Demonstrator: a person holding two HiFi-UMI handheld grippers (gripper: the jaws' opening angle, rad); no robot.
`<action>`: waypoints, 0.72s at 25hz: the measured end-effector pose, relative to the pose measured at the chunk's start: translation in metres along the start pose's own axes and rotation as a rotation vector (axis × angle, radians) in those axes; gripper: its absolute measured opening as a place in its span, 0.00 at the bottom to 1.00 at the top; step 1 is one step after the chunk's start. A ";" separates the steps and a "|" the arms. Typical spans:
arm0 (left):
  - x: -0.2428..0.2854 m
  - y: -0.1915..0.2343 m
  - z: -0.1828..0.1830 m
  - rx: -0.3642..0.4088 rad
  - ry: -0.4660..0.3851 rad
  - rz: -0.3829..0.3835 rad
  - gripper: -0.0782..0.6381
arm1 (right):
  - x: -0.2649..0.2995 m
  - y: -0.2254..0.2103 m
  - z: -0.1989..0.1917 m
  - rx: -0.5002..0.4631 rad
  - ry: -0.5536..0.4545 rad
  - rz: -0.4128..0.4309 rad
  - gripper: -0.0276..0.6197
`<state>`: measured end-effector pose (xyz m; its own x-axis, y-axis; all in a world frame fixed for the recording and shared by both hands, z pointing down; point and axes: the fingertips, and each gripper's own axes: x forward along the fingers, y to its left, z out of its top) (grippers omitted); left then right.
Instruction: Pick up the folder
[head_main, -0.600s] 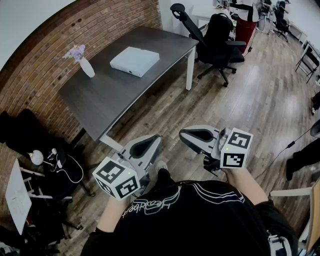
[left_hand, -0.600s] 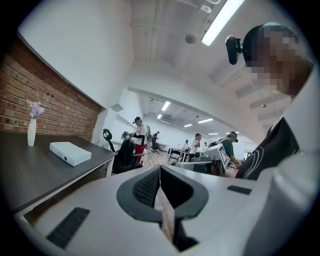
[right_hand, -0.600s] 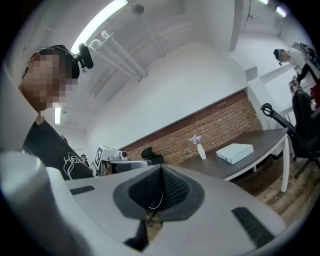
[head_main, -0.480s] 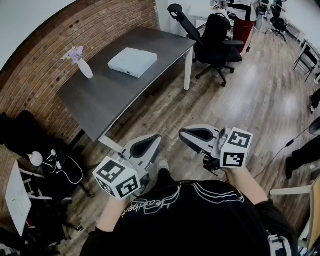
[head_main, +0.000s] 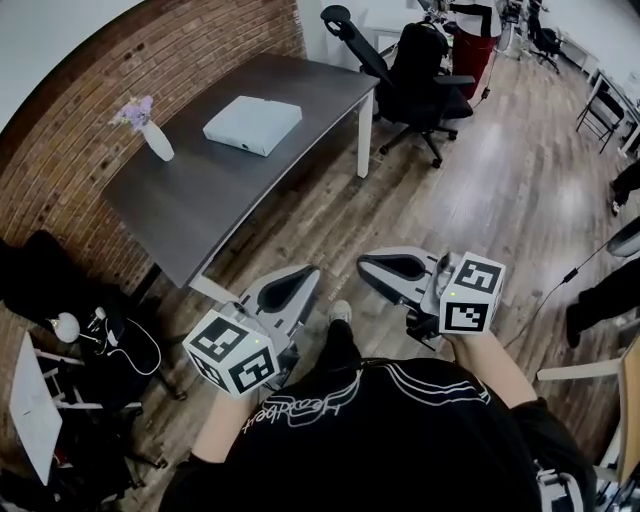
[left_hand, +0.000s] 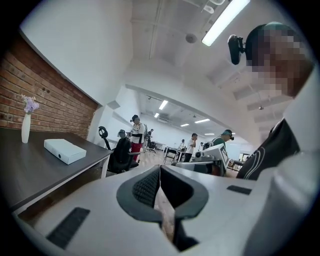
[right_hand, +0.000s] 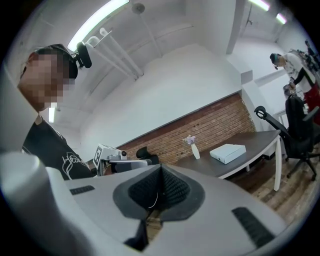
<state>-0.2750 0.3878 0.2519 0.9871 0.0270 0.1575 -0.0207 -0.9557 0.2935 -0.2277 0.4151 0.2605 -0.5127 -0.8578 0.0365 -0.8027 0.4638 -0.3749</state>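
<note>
Pale blue-white folder (head_main: 252, 124) on dark grey desk (head_main: 190, 200), red-brown brick wall (head_main: 150, 50), brown wood-plank floor (head_main: 490, 190), white vase (head_main: 157, 143), purple flowers (head_main: 133, 110), light grey left tool (head_main: 308, 276) and right tool (head_main: 366, 268) with black-and-white marker cubes.

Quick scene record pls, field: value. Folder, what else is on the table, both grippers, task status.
folder: white, lying flat on the table, nothing touching it
table: dark top, beside the brick wall
also on table: vase with purple flowers, apart from the folder
left gripper: jaws together, empty, short of the table
right gripper: jaws together, empty, short of the table
nearby: black office chair by the table's far end
task status: pickup not yet begun
</note>
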 end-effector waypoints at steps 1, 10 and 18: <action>0.002 0.002 -0.001 -0.005 0.001 -0.006 0.12 | 0.001 -0.002 -0.002 0.004 0.005 0.000 0.04; 0.033 0.048 0.005 -0.013 0.015 -0.031 0.12 | 0.026 -0.047 0.009 0.003 0.003 -0.008 0.04; 0.078 0.144 0.026 -0.049 0.031 -0.025 0.12 | 0.083 -0.139 0.034 0.044 0.010 -0.005 0.04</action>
<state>-0.1967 0.2451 0.2823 0.9820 0.0608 0.1788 -0.0043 -0.9392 0.3433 -0.1486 0.2721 0.2838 -0.5117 -0.8578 0.0480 -0.7913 0.4488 -0.4152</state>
